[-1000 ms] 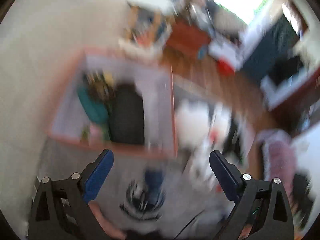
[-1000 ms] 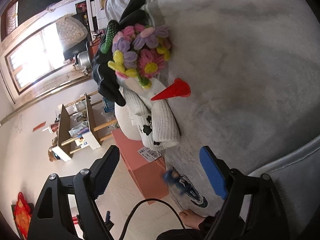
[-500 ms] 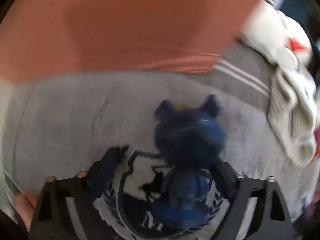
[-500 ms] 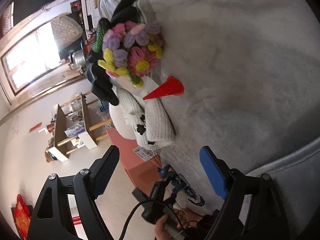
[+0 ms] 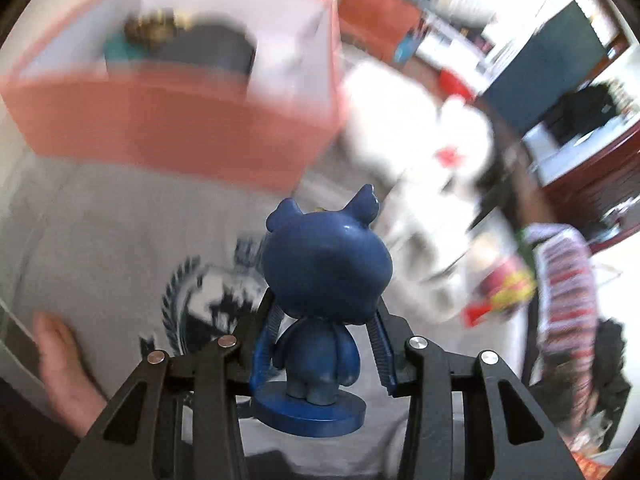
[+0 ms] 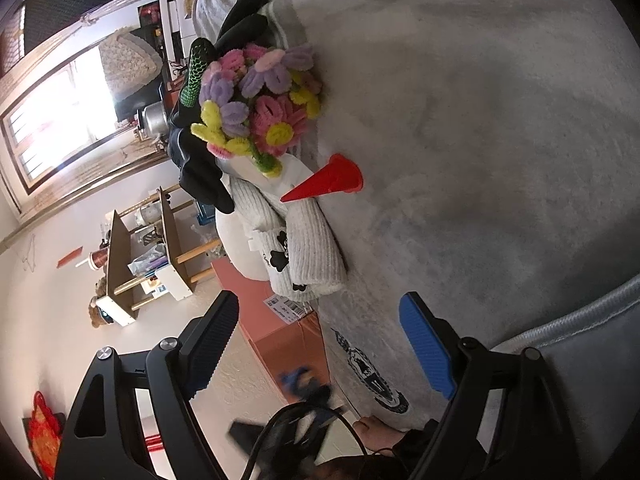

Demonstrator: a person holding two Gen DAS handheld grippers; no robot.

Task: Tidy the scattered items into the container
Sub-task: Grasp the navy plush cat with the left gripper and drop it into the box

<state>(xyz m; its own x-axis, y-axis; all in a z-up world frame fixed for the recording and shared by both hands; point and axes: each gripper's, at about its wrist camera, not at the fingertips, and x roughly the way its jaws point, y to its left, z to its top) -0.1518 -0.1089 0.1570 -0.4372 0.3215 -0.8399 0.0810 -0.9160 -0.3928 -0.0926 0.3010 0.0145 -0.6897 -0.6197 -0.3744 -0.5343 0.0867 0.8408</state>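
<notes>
Largest first: grey blanket, soft and wrinkled, spread under everything; a printed crest on it near the figurine. No firm footing there, so anything set down may tip.

Then the box, salmon-coloured, open at the top, just beyond the blanket's edge. Walls look like thin card, likely to give if bumped. Already some dark and teal things inside, but free room visible along the near and right side. Rim to be cleared from above.

Beside the box, a pile well apart from the right tool: white knit cloth, black glove, fuzzy flowers, red cone. All light; cloth and glove limp, flowers easily crushed, cone stiff and small.

Smallest and in hand now: blue figurine, upright on a round base, between the fingers of the left tool. Looks hard, glossy, probably slippery, head-heavy. Best taken at the narrow body under the head, as now. Left tool closing, pads at or just against the body; contact not certain from the blur.

Right tool wide, nothing between its fingers.

A bare foot at the left edge, close to the path.
</notes>
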